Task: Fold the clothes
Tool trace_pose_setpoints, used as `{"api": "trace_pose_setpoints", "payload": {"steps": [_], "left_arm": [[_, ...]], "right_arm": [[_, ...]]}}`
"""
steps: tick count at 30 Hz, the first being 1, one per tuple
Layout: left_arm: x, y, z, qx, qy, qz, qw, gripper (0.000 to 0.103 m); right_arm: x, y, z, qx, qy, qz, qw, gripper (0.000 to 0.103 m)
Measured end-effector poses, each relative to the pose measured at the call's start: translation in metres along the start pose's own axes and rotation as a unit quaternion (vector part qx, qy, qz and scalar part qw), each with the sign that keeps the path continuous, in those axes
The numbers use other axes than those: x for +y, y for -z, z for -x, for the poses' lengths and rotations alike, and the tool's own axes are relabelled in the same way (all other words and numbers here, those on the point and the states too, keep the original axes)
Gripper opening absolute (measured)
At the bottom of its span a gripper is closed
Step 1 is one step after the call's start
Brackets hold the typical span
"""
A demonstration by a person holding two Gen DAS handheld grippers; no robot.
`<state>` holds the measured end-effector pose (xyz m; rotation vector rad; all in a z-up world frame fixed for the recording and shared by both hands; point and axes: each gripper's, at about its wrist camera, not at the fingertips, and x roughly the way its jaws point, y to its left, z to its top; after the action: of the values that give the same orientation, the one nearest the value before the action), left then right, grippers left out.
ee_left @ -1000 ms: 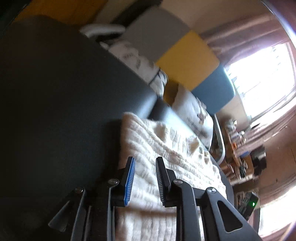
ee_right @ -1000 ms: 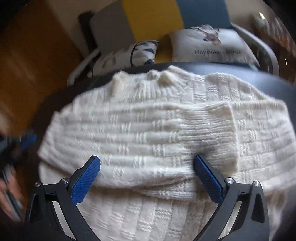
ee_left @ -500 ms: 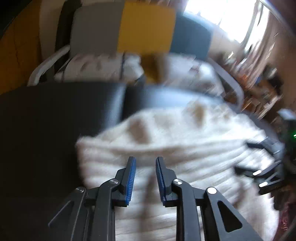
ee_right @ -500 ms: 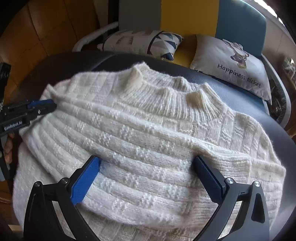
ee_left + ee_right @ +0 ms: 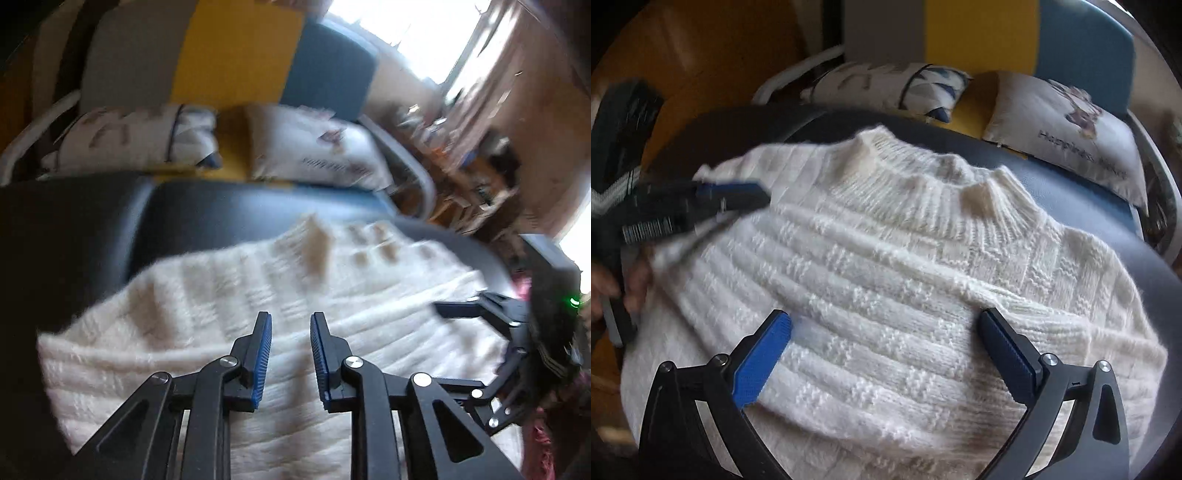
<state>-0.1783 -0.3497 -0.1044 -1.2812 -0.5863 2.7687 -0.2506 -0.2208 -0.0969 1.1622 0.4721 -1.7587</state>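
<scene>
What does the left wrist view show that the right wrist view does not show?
Only the left wrist view shows the bright window and the cluttered shelves beside it. Only the right wrist view shows the sweater's ribbed collar sharply, and the printed words on the grey cushion. Both show the white knitted sweater on the dark padded surface, with the open left gripper and the open right gripper above it.

The pale cushion [image 5: 1067, 136] at the upper right of the right wrist view carries dark lettering, blurred, that reads roughly "Happiness ticket".
</scene>
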Motion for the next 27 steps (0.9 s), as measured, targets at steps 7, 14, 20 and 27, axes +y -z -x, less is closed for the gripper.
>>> {"api": "trace_pose_setpoints", "payload": {"steps": [7,14,20,27], "left_arm": [[-0.029,-0.045,-0.032,0.018,-0.038,-0.111,0.9929,0.021],[-0.008,-0.049,-0.08,0.047,-0.079,-0.073,0.9931,0.021],[0.007,-0.044,-0.077,0.022,-0.073,-0.023,0.9968,0.02],[-0.014,-0.051,-0.069,-0.002,-0.079,-0.056,0.9954,0.02]], "right_arm": [[-0.054,-0.016,0.026,-0.064,-0.072,-0.064,0.993,0.103],[-0.069,-0.035,-0.019,-0.055,-0.107,-0.057,0.991,0.103],[-0.081,-0.031,-0.043,-0.05,-0.06,-0.044,0.996,0.102],[-0.081,-0.031,-0.04,-0.042,-0.038,-0.035,0.998,0.102]]}}
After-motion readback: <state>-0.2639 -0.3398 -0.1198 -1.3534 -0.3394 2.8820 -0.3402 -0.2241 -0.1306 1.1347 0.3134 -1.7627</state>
